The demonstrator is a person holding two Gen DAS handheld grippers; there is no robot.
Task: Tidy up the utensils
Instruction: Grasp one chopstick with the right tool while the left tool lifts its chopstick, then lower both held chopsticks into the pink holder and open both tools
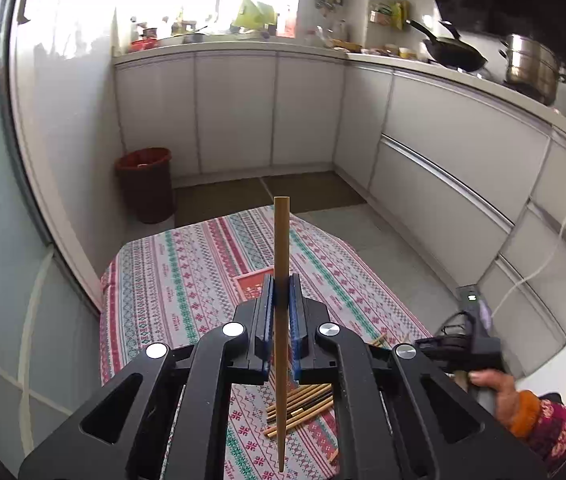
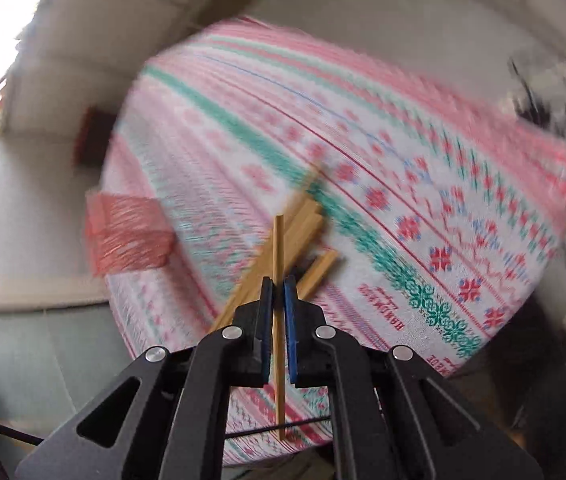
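A chopstick (image 1: 282, 264) stands between the left gripper (image 1: 282, 294) jaws, reaching past them. Below it, chopsticks (image 1: 303, 404) lie piled on the table (image 1: 187, 264); a box (image 1: 252, 285) sits ahead, a bin (image 1: 145, 184) beyond-left. The right gripper (image 2: 279, 298) pinches another chopstick (image 2: 279, 248) over what seems the same pile.

Pretty lived-in kitchen: a dark red bin (image 1: 145, 184) sits on the floor by the white cabinets (image 1: 235, 108). A black wok (image 1: 453, 54) and steel pot (image 1: 531, 68) are on the counter, and the patterned tablecloth (image 1: 187, 272) has stripes.
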